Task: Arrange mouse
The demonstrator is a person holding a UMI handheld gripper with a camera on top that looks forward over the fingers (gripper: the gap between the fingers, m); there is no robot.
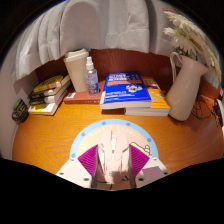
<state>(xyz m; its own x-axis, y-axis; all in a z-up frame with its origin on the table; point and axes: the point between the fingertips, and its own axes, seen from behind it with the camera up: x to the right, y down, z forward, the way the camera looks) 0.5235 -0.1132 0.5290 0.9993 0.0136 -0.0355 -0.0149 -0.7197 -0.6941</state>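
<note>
A pale pinkish-white mouse (112,163) sits between my gripper's (113,150) two fingers, its length running along them. The magenta pads (90,158) press against its left and right sides, so the gripper is shut on it. Just ahead of and under the fingers lies a round light-blue mouse pad (112,129) with a pale rim, on the wooden desk (50,135). I cannot tell whether the mouse rests on the pad or is held just above it.
Beyond the pad lies a blue book (127,90). A spray bottle (92,76) and a white container (77,68) stand behind it at the left. A stack of books (48,94) is at the far left and a white vase with dried flowers (185,85) at the right.
</note>
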